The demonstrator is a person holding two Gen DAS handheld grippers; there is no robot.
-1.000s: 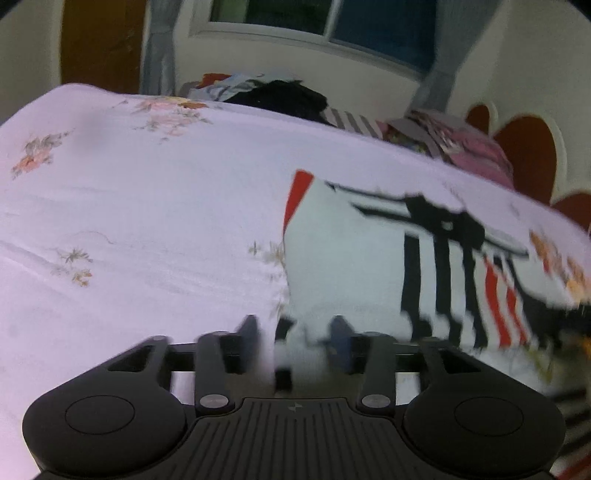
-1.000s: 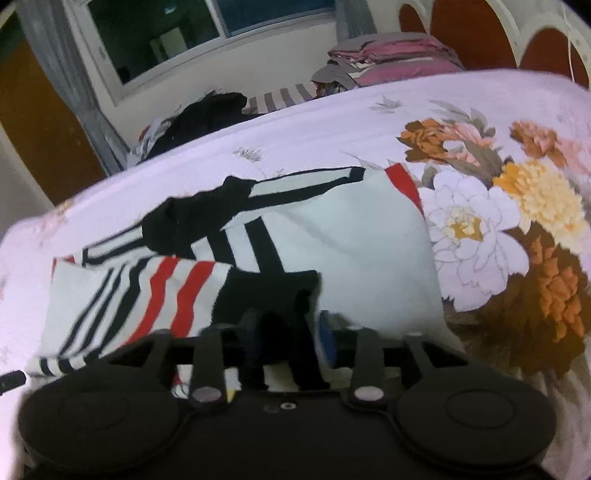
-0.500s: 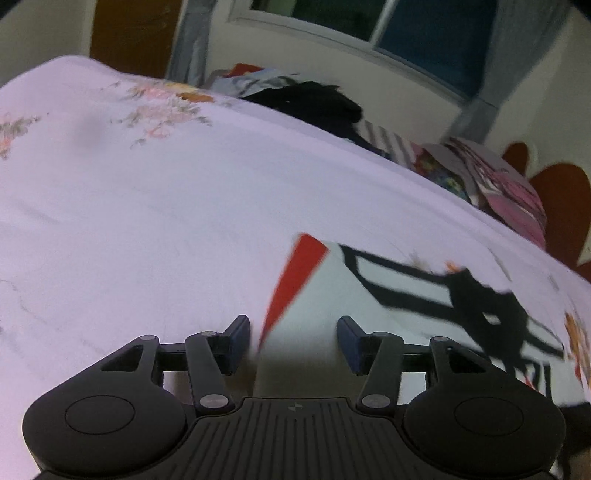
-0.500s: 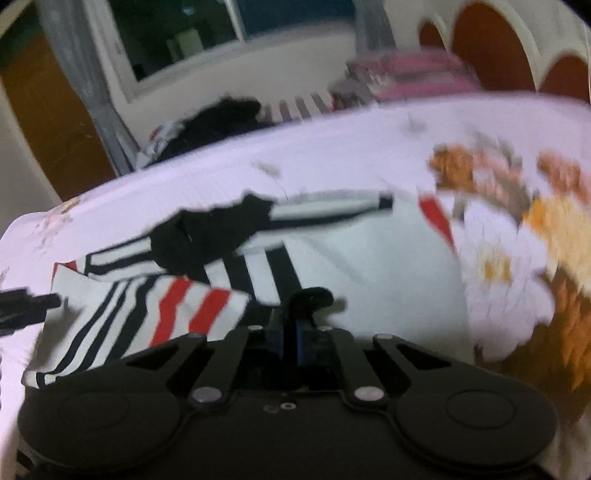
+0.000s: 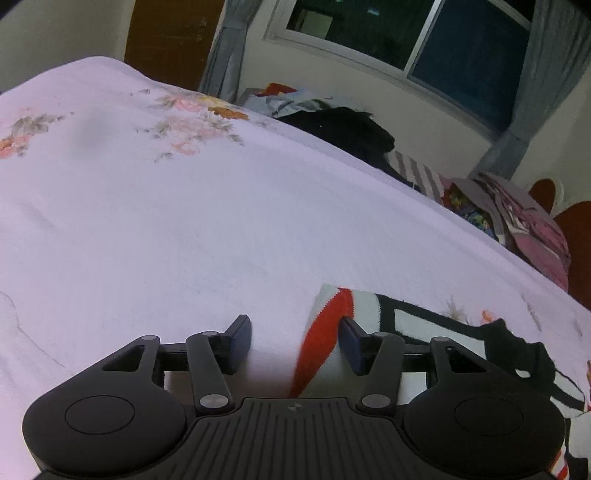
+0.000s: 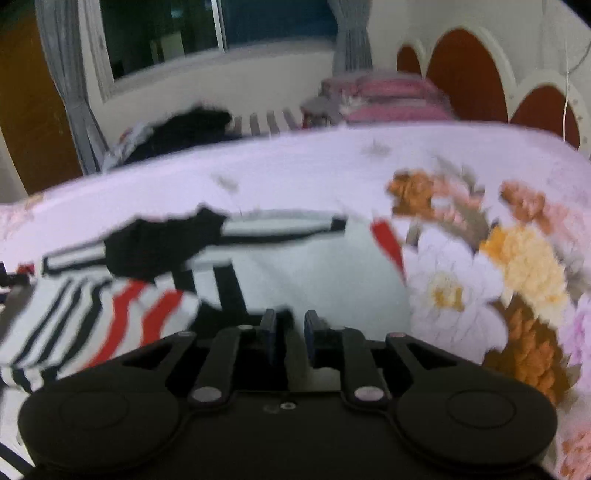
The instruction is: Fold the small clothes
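Observation:
A small white garment with black and red stripes (image 6: 317,273) lies partly folded on the floral bedsheet (image 5: 184,240). In the left wrist view its red-edged corner (image 5: 325,325) lies between the jaws of my left gripper (image 5: 295,339), which stands wide open. In the right wrist view my right gripper (image 6: 290,332) sits low over the garment's near edge with its jaws a narrow gap apart, and white and dark cloth shows in the gap. The frame is blurred, so a grip cannot be confirmed.
A heap of dark clothes (image 5: 343,129) and a stack of folded pink bedding (image 5: 524,225) lie at the far edge of the bed. The headboard (image 6: 465,74) rises at the right. A window (image 5: 406,33) is behind.
My left gripper opened and moved up along the garment's left edge to its red corner. My right gripper closed tight on the near edge half a second ago, and its jaws now stand slightly apart.

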